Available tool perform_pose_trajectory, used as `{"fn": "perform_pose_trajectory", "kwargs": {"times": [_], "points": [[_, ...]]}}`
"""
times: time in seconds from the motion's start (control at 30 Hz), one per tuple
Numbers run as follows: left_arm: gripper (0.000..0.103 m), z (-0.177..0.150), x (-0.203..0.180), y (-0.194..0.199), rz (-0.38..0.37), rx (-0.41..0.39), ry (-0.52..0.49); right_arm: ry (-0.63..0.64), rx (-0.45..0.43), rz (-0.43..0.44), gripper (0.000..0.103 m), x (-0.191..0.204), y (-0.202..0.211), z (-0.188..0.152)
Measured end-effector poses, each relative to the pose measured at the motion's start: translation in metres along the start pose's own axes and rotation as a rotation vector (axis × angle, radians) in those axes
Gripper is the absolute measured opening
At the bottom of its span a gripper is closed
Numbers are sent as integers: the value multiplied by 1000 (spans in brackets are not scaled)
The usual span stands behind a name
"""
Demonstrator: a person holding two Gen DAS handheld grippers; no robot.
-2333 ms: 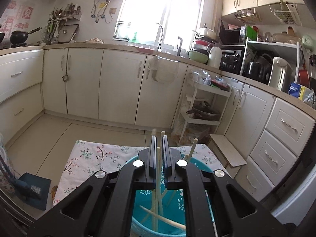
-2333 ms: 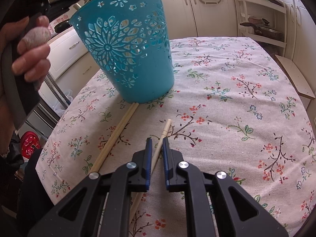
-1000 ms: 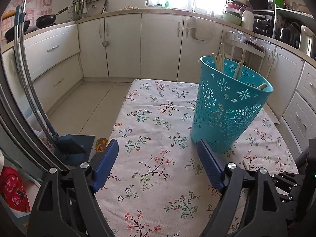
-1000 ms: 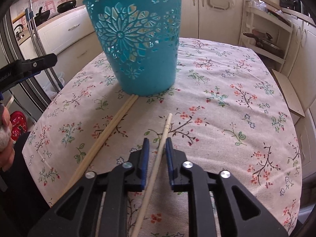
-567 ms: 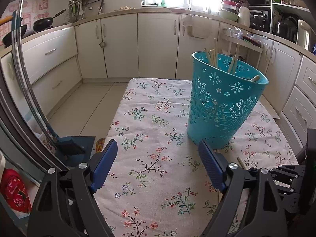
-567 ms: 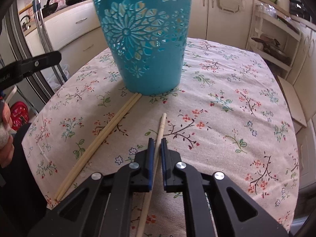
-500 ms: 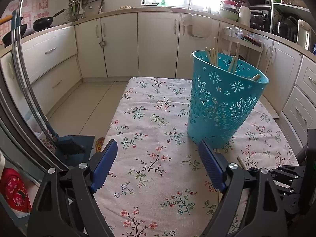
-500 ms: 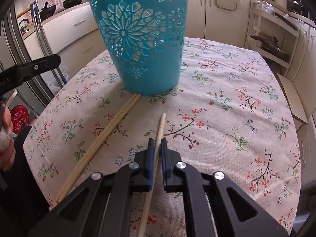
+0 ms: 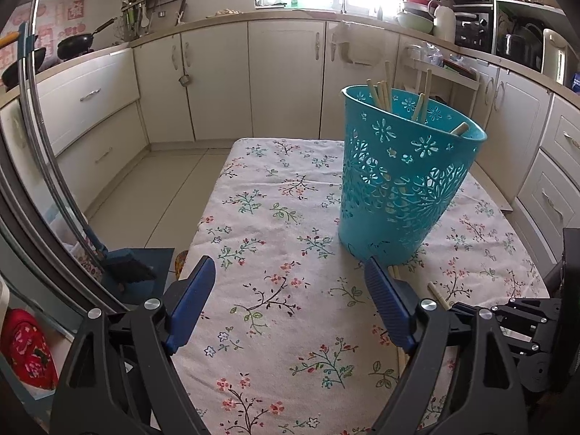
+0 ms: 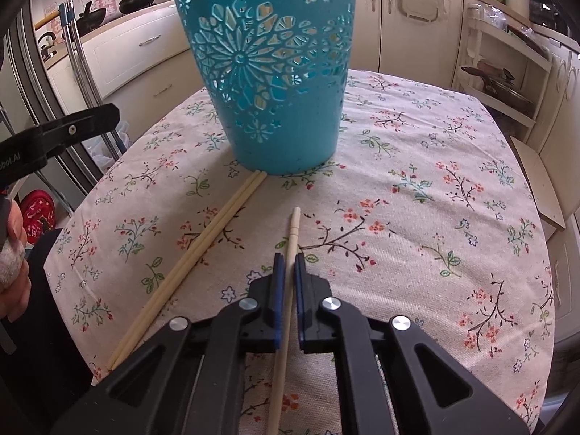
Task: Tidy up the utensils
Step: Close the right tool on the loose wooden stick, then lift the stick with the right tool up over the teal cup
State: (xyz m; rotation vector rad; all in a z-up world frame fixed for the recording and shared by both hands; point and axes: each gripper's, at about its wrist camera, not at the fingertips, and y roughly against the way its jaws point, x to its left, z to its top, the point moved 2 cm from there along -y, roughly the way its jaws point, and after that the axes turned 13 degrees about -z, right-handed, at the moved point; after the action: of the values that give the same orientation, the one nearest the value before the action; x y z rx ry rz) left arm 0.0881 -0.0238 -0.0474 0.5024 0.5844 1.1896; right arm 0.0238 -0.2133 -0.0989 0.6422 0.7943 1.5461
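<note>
Teal plastic, pierced with flower cut-outs, forms the basket (image 10: pixel 268 72) that stands upright on the surface (image 10: pixel 435 188), which is covered by a floral tablecloth; several wooden chopsticks (image 9: pixel 380 94) lean inside it and poke above its rim. In the right wrist view the right claw (image 10: pixel 286 264) is clenched on a single chopstick (image 10: pixel 293 228) that lies on the cloth, its far tip pointing toward the basket and stopping short of it. Just to the left of it a pair of chopsticks (image 10: pixel 203 246) lies side by side, slanting away with the far ends touching the basket's base. The left claw (image 9: pixel 290 290) hovers released over bare cloth, its blue pads spread wide with nothing between them, the basket just beyond its right finger. Part of a hand (image 10: pixel 11 253) shows at the left edge of the right wrist view. Cream kitchen cabinets (image 9: pixel 217 79) ring the room, and a black pan (image 9: pixel 76 45) sits on the far counter.
</note>
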Motion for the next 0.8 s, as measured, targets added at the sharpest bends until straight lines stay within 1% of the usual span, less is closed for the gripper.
{"fn": "perform_pose_trajectory", "kwargs": {"times": [0.17, 0.4, 0.6, 0.8], "points": [[81, -2, -1, 0, -2, 7, -1, -30, 1, 16, 6, -2, 2, -2], [81, -4, 1, 1, -4, 12, 5, -99, 4, 61, 6, -8, 5, -3], [81, -5, 3, 1, -3, 15, 10, -143, -15, 96, 6, -11, 13, 0], [81, -6, 4, 1, -2, 20, 13, -167, -57, 134, 6, -13, 25, 2]]}}
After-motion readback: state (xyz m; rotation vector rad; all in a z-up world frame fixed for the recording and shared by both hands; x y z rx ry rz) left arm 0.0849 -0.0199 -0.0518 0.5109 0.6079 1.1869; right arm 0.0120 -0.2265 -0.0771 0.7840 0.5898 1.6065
